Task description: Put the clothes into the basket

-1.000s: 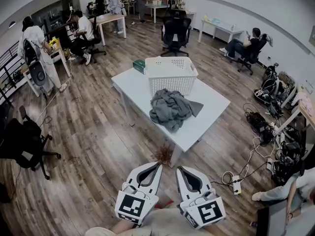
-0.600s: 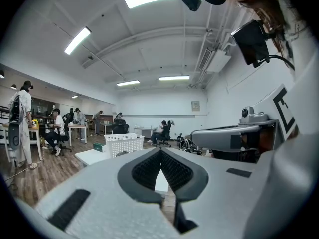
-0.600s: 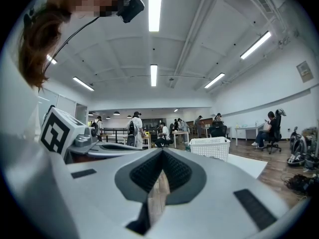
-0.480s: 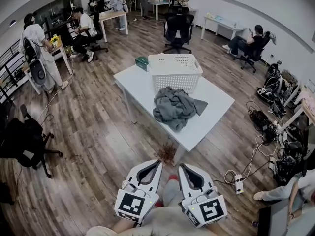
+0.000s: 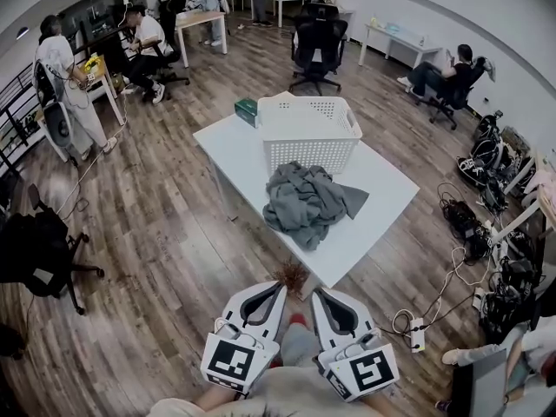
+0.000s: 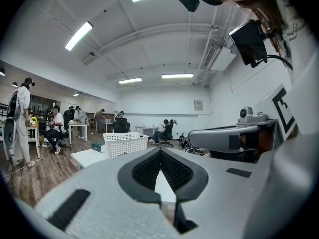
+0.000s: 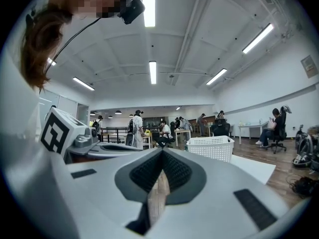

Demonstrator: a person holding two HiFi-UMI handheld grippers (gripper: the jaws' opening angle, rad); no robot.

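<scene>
Left gripper (image 5: pixel 277 291) and right gripper (image 5: pixel 319 298), head view, side by side at 6 o'clock of the frame, both pointing toward 12 o'clock. In each gripper view the jaws are pressed together with nothing between them; both grippers are empty.

The white table (image 5: pixel 233 146) stands at 12 o'clock of the grippers, apart from them, with wooden floor between. On its near half lies the clothes (image 5: pixel 306 202), a crumpled grey heap, one flap spread toward 3 o'clock. The white perforated basket (image 5: pixel 308 152) stands upright at 12 o'clock of the heap, its near wall just beside or touching the cloth; which of the two cannot be told. The basket looks empty from here. A small green box (image 5: pixel 247 111) sits at 10 o'clock of the basket.

Step in hand, as judged: the approach to the table; no garment is gripped yet. To do it well, the jaws should part before they reach the heap. Each gripper should then bite a thick fold, one at 9 o'clock and one at 3 o'clock of the pile. The cloth should rise clear of the rim before it travels to 12 o'clock, lest a trailing flap snag the wall or push the light basket away.
</scene>
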